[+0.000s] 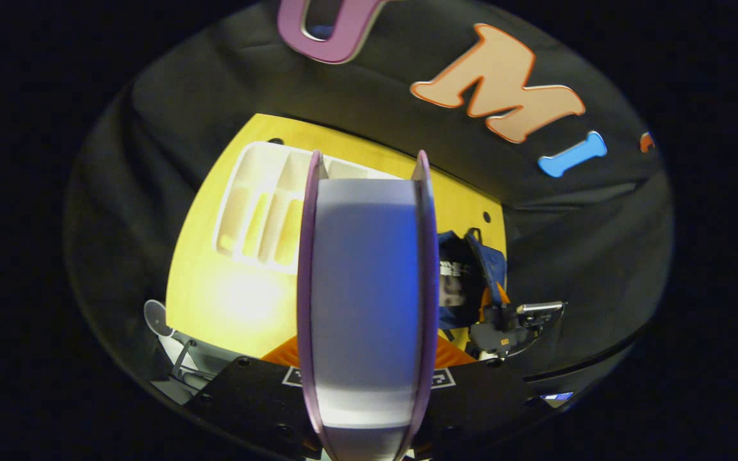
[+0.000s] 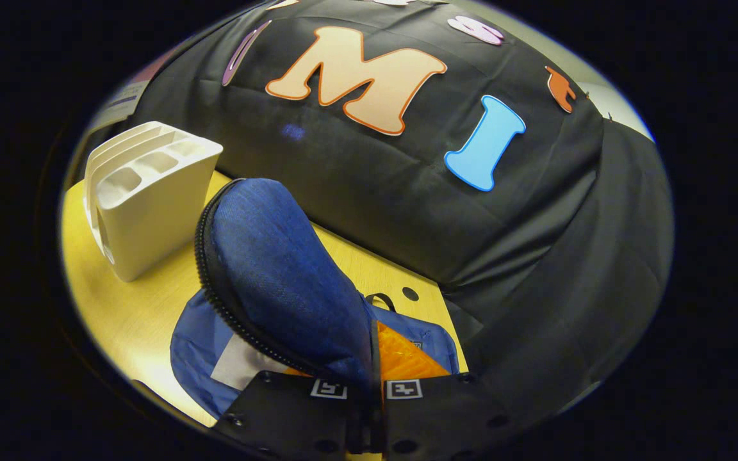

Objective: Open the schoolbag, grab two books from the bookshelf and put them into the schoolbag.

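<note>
A book (image 1: 366,288) with purple covers and white pages stands edge-on in the left gripper view, and my left gripper (image 1: 369,368) is shut on it above the yellow table. The white bookshelf (image 1: 260,211) lies beyond it with its slots bare. To the right lies the blue schoolbag (image 1: 465,282), where the right gripper (image 1: 510,326) is at its edge. In the right gripper view my right gripper (image 2: 374,384) is shut on the schoolbag's zippered flap (image 2: 279,275), holding it raised. Below the flap the schoolbag (image 2: 196,346) is open, with a pale flat thing (image 2: 237,365) inside.
The yellow table (image 2: 138,314) carries the white bookshelf (image 2: 145,198) at the left of the right gripper view, close to the raised flap. Black cloth hangs right behind the table. A small round grey object (image 1: 156,317) sits off the table's near corner.
</note>
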